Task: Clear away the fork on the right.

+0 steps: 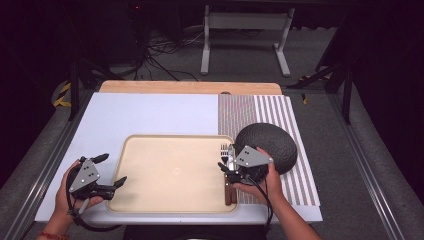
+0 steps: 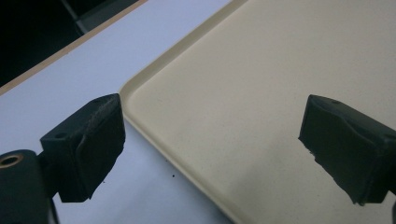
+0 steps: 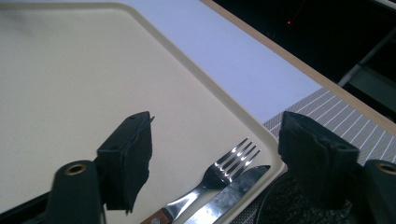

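A beige tray [image 1: 170,172] lies on a white board [image 1: 150,112]. A fork [image 1: 224,149] and a knife [image 1: 231,151] with wooden handles lie side by side along the tray's right edge. My right gripper [image 1: 227,162] hovers just over them, open, with the fork [image 3: 224,170] and the knife [image 3: 233,193] lying between its jaws and its pads clear of both. A dark speckled bowl [image 1: 270,145] sits right of the tray on a striped placemat [image 1: 300,170]. My left gripper [image 1: 114,169] stands open at the tray's left rim [image 2: 140,88], holding nothing.
The white board covers a wooden tabletop [image 1: 190,87], whose far edge runs behind it. The bowl's rim [image 3: 285,200] is close under the right gripper's right-hand jaw. A white frame [image 1: 245,35] and cables stand on the floor beyond.
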Available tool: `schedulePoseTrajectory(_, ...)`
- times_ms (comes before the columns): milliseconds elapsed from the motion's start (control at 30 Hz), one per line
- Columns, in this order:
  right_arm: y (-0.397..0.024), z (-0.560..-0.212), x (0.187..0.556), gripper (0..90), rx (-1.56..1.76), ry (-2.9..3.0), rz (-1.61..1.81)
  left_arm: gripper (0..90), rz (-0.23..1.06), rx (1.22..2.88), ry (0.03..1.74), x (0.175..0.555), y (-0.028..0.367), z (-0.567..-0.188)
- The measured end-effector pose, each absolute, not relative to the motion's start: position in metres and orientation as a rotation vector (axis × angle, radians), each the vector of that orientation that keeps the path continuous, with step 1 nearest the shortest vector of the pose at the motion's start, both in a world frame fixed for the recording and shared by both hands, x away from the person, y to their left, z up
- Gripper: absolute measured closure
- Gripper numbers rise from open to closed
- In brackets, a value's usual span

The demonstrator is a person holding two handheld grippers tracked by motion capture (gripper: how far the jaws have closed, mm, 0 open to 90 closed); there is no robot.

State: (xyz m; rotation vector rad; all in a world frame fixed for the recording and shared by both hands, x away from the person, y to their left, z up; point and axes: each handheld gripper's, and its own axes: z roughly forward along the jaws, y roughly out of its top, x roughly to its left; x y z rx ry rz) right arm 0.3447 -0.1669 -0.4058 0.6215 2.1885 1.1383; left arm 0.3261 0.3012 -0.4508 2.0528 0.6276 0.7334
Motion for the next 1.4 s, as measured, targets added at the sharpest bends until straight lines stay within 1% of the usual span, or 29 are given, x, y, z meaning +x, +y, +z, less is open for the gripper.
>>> schedulePoseTrajectory(67,-0.169,-0.405,0.344,21.8,0.623,2.18,1.162,7.9,0.731,2.053,0.629,0.326,0.301,-0.451)
schedulePoseTrajectory(100,-0.169,-0.405,0.344,21.8,0.623,2.18,1.162,7.9,0.733,2.054,0.626,0.326,0.301,-0.451)
schedulePoseTrajectory(200,-0.171,-0.404,0.344,16.4,0.636,2.155,1.188,7.9,0.735,2.057,0.626,0.326,0.301,-0.451)
schedulePoseTrajectory(567,-0.179,-0.404,0.34,16.4,0.636,2.059,1.221,7.9,0.728,2.055,0.634,0.325,0.301,-0.451)
schedulePoseTrajectory(933,-0.193,-0.401,0.334,15.4,0.637,2.032,1.117,7.9,0.737,2.048,0.64,0.326,0.302,-0.45)
schedulePoseTrajectory(1233,-0.214,-0.402,0.325,16.3,0.653,2.027,1.071,7.9,0.744,2.041,0.641,0.325,0.304,-0.449)
schedulePoseTrajectory(1367,-0.229,-0.402,0.318,16.9,0.679,2.013,1.065,7.9,0.736,2.036,0.642,0.324,0.304,-0.449)
schedulePoseTrajectory(1400,-0.239,-0.402,0.315,17.0,0.696,2.01,1.06,7.9,0.742,2.041,0.638,0.325,0.305,-0.448)
